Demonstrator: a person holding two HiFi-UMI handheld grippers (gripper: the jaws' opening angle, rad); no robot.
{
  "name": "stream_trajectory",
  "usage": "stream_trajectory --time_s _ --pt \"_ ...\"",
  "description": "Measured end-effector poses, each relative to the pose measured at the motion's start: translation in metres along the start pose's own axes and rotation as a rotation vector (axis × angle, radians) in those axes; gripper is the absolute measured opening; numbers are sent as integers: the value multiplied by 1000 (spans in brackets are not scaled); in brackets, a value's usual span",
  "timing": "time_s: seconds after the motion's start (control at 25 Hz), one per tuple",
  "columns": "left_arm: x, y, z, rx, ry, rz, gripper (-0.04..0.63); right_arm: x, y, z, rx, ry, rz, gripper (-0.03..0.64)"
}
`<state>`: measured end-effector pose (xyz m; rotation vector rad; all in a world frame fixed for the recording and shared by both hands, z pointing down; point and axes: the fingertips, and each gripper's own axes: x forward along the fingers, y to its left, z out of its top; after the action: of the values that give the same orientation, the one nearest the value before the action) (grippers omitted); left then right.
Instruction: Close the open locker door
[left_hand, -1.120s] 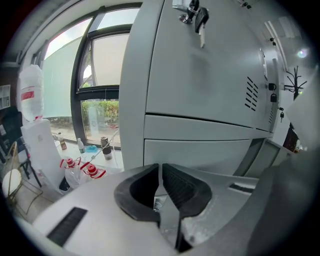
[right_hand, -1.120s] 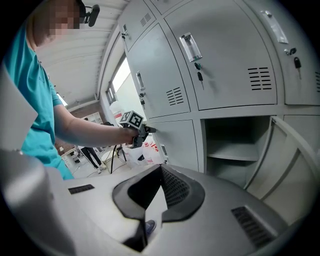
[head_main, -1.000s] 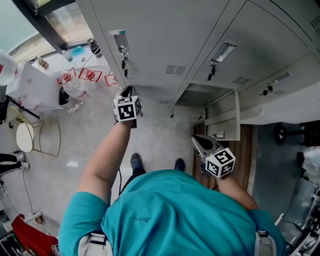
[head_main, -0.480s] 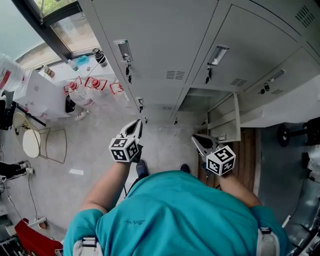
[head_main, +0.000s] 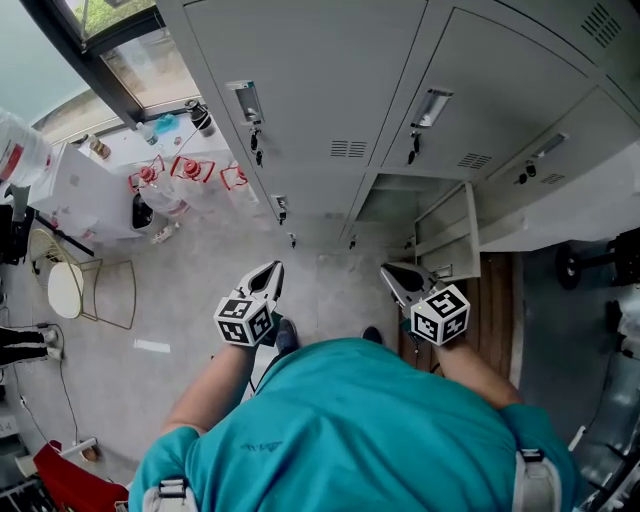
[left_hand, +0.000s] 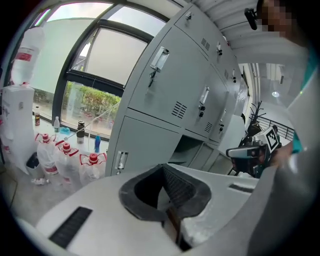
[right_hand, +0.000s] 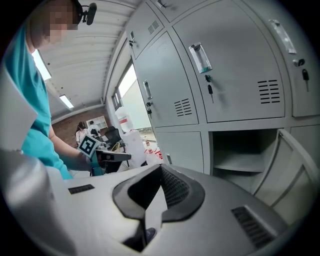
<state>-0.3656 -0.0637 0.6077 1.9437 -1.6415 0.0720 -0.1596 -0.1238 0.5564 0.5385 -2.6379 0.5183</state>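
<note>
The grey lockers (head_main: 330, 90) fill the top of the head view. One lower locker stands open, its door (head_main: 447, 235) swung out to the right of the empty compartment (head_main: 392, 196). My right gripper (head_main: 394, 274) is shut and empty, just short of that door's lower edge and apart from it. In the right gripper view the compartment (right_hand: 244, 150) and the edge-on door (right_hand: 295, 160) lie ahead of the right gripper (right_hand: 161, 168). My left gripper (head_main: 270, 276) is shut on nothing, held in front of the closed lower lockers. From the left gripper (left_hand: 163, 167) the open compartment (left_hand: 187, 148) shows ahead to the right.
Several red-capped water bottles (head_main: 182, 172) stand on the floor by the window (head_main: 150, 60) at the left. A round white stool (head_main: 62, 290) is further left. My shoes (head_main: 286, 336) are below the grippers. A wooden strip (head_main: 495, 300) runs right of the open door.
My left gripper has drawn back from the locker fronts toward my body, lower in the head view. The right gripper has stayed near the open door.
</note>
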Motion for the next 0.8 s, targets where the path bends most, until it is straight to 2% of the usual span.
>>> stream_trajectory --time_s 0.2,0.48,0.64,0.8 --pt "25 -42 -3 72 44 -83 3 -15 -9 -6 30 -27 -31 -2" --pt "99 -173 -24 234 139 -349 3 -86 -55 -42 116 -77 -171 -2" --pt "135 -266 -43 373 184 -502 6 -141 -85 -74 183 -103 -282 -2" --pt "165 -345 -56 560 186 -579 24 -188 -106 -100 238 -132 -368 -2"
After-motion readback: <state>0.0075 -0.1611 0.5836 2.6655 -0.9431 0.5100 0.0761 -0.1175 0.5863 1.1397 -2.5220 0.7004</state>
